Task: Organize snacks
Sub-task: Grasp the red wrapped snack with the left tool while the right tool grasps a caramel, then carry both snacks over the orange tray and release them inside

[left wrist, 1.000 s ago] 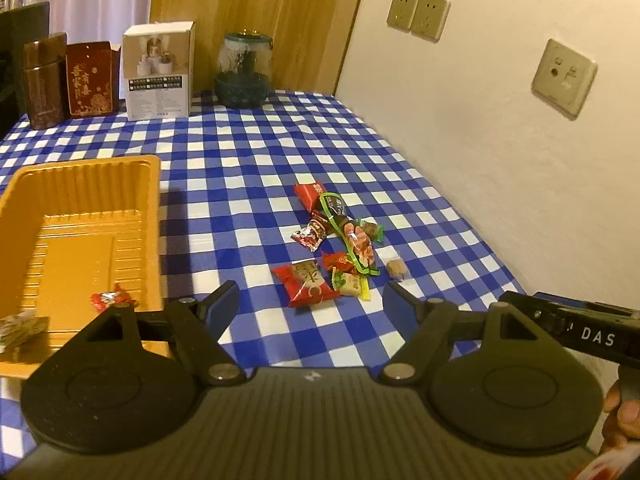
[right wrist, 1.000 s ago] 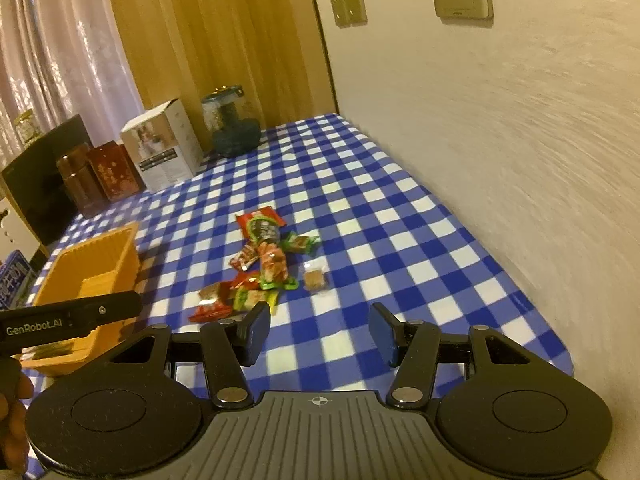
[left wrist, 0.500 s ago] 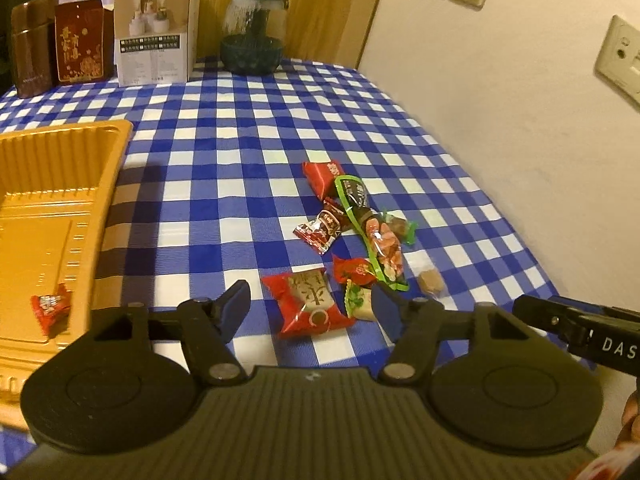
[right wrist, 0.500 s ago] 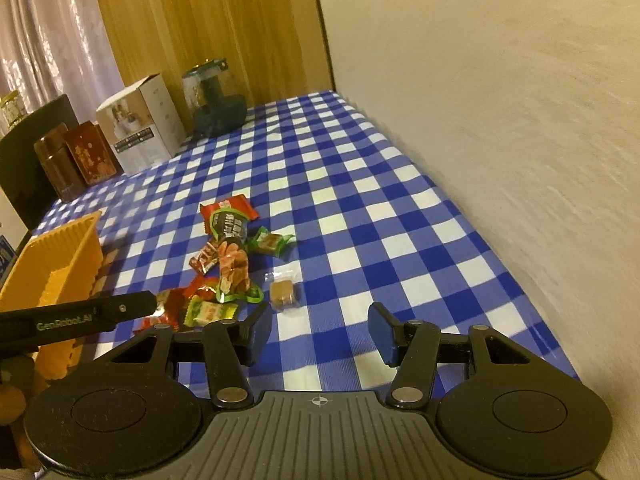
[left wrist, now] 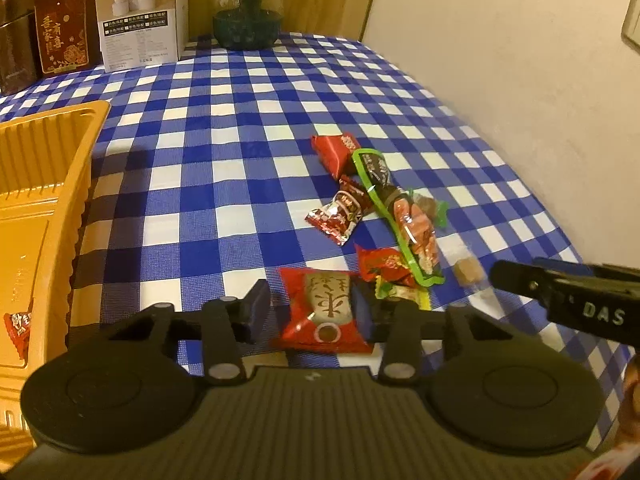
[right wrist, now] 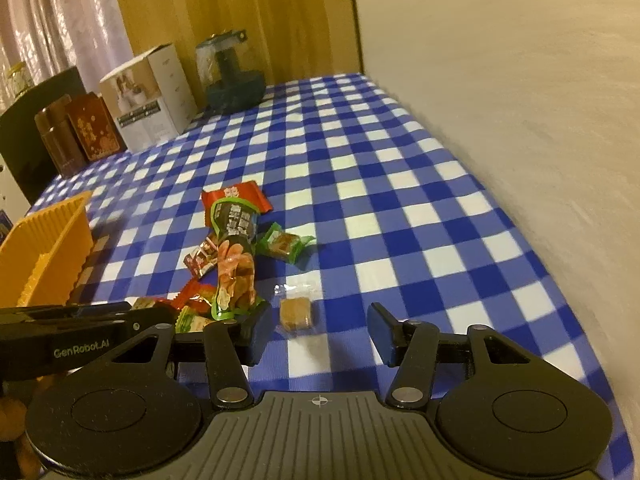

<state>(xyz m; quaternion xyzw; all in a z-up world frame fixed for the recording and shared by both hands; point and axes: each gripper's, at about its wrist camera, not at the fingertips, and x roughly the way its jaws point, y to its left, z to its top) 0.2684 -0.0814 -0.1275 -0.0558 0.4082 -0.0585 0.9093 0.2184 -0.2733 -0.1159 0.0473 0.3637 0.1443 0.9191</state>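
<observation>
A home dining corner.
A blue-and-white checked tablecloth (left wrist: 248, 128) covers a table set against a plain wall (right wrist: 520, 80) and wood panelling (right wrist: 256, 12). Gift boxes (left wrist: 64, 44), a white product carton (left wrist: 140, 20), a glass jar (left wrist: 248, 12) and sheer curtains (right wrist: 60, 20) suggest a lived-in household room.

My left tool (left wrist: 312, 314) is matte black, ribbed, with round hubs, silver screws and blue pads. My right tool (right wrist: 316, 330) matches; its side reads "DAS", the left's "GenRobot.AI". Blurred skin, probably my fingers (left wrist: 632, 384), shows at the edge.
</observation>
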